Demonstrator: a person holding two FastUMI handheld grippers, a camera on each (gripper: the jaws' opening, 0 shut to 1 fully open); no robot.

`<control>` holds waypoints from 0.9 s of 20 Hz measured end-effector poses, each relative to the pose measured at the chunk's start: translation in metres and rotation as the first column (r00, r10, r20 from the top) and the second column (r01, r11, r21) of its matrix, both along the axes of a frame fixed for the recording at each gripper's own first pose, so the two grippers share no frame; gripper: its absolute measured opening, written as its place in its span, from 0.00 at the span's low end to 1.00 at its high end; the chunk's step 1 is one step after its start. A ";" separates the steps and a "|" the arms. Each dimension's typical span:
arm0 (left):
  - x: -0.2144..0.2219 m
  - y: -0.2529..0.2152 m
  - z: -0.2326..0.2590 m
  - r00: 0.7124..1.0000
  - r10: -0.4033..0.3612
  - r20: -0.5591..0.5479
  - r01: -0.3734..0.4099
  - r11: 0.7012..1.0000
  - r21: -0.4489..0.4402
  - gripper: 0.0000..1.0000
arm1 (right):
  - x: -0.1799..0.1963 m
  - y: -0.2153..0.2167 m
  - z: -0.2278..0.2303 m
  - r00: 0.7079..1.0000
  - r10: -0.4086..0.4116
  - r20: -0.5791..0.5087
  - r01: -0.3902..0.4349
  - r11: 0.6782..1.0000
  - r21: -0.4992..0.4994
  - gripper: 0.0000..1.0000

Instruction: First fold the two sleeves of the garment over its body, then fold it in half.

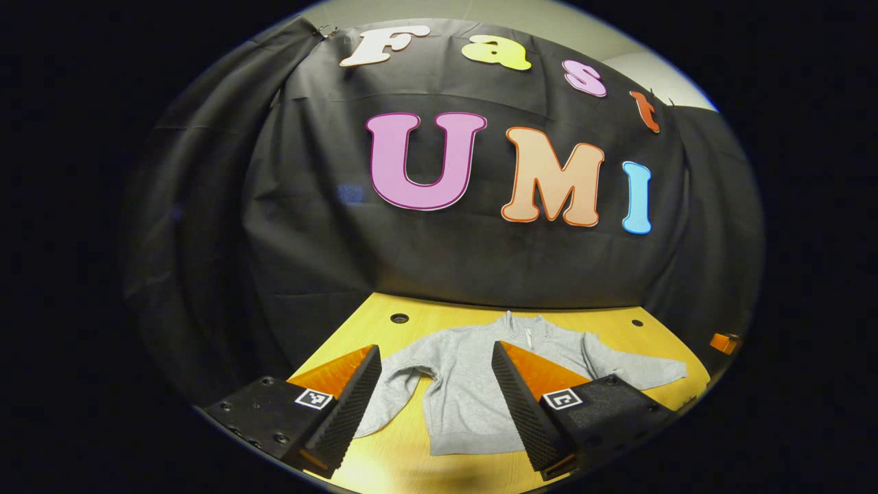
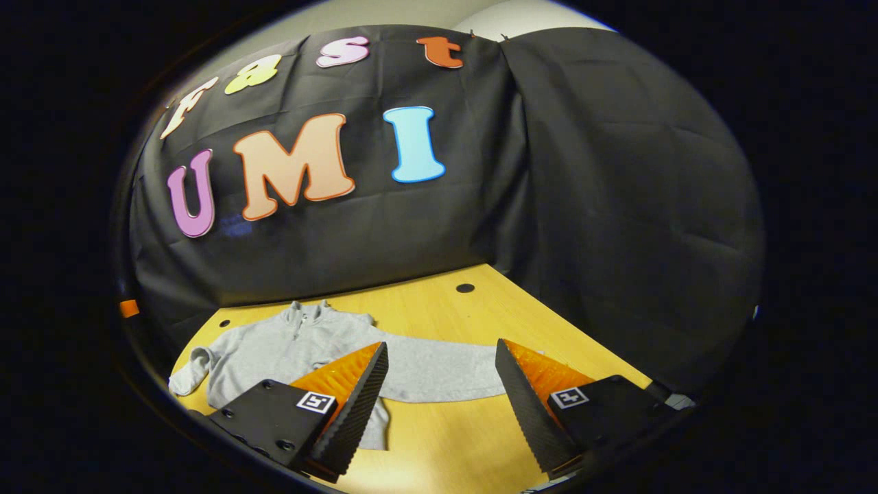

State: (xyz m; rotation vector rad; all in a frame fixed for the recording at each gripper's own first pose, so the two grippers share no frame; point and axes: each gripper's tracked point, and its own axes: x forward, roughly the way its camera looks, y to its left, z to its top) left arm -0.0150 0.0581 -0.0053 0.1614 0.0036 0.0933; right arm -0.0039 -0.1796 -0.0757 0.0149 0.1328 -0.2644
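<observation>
A grey zip-neck sweatshirt lies flat on the yellow wooden table, collar toward the back wall. In the left gripper view one sleeve curves down beside the body and the other sleeve reaches out to the right. My left gripper hovers open above the body, holding nothing. In the right gripper view the sweatshirt lies to the left, and its outstretched sleeve runs between the fingers of my right gripper, which hangs open above it.
Black cloth walls close the table at the back and on both sides. Small round holes sit near the table's far edge. Bare tabletop lies in front of the sleeve. A small orange item shows at the table's right edge.
</observation>
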 end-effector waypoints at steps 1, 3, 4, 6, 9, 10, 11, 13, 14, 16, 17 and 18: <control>-0.001 0.001 -0.002 1.000 0.004 -0.003 -0.004 1.000 0.000 0.95 | 0.004 -0.012 -0.005 1.000 -0.017 -0.009 0.017 1.000 0.008 0.98; -0.002 0.003 -0.003 1.000 0.015 -0.010 -0.015 1.000 0.004 0.95 | 0.012 -0.035 -0.019 0.998 -0.046 -0.034 0.047 0.999 0.018 0.97; -0.003 0.004 -0.003 1.000 0.022 -0.015 -0.022 1.000 0.005 0.95 | 0.015 -0.046 -0.026 0.997 -0.058 -0.046 0.059 0.998 0.025 0.94; -0.004 0.002 -0.001 1.000 0.023 -0.015 -0.023 1.000 -0.001 0.95 | 0.026 -0.065 -0.039 0.994 -0.079 -0.072 0.082 0.996 0.044 0.94; -0.002 -0.006 0.002 1.000 0.014 -0.007 -0.014 1.000 0.005 0.95 | 0.044 -0.088 -0.061 0.991 -0.091 -0.097 0.098 0.992 0.076 0.94; -0.001 -0.008 0.002 1.000 0.012 -0.009 -0.012 1.000 0.013 0.95 | 0.050 -0.098 -0.071 0.987 -0.108 -0.119 0.119 0.989 0.087 0.98; 0.000 -0.010 0.002 1.000 0.010 -0.014 -0.010 1.000 0.019 0.95 | 0.057 -0.107 -0.083 0.983 -0.123 -0.140 0.138 0.985 0.105 0.98; 0.001 -0.017 0.000 1.000 0.002 -0.025 -0.001 1.000 0.024 0.95 | 0.067 -0.115 -0.097 0.978 -0.135 -0.159 0.157 0.978 0.140 0.98; 0.002 -0.022 -0.001 1.000 -0.010 -0.029 0.011 1.000 0.022 0.95 | 0.070 -0.120 -0.107 0.974 -0.142 -0.179 0.168 0.976 0.140 0.94; 0.003 -0.030 -0.005 0.999 -0.019 -0.043 0.020 0.999 0.026 0.95 | 0.079 -0.131 -0.119 0.966 -0.152 -0.208 0.179 0.977 0.119 0.94; 0.005 -0.032 -0.009 0.998 -0.021 -0.052 0.022 0.999 0.031 0.95 | 0.083 -0.135 -0.124 0.962 -0.153 -0.224 0.181 0.977 0.110 0.94; 0.006 -0.035 -0.012 0.998 -0.021 -0.064 0.023 0.999 0.035 0.95 | 0.086 -0.138 -0.133 0.957 -0.151 -0.248 0.180 0.978 0.101 0.98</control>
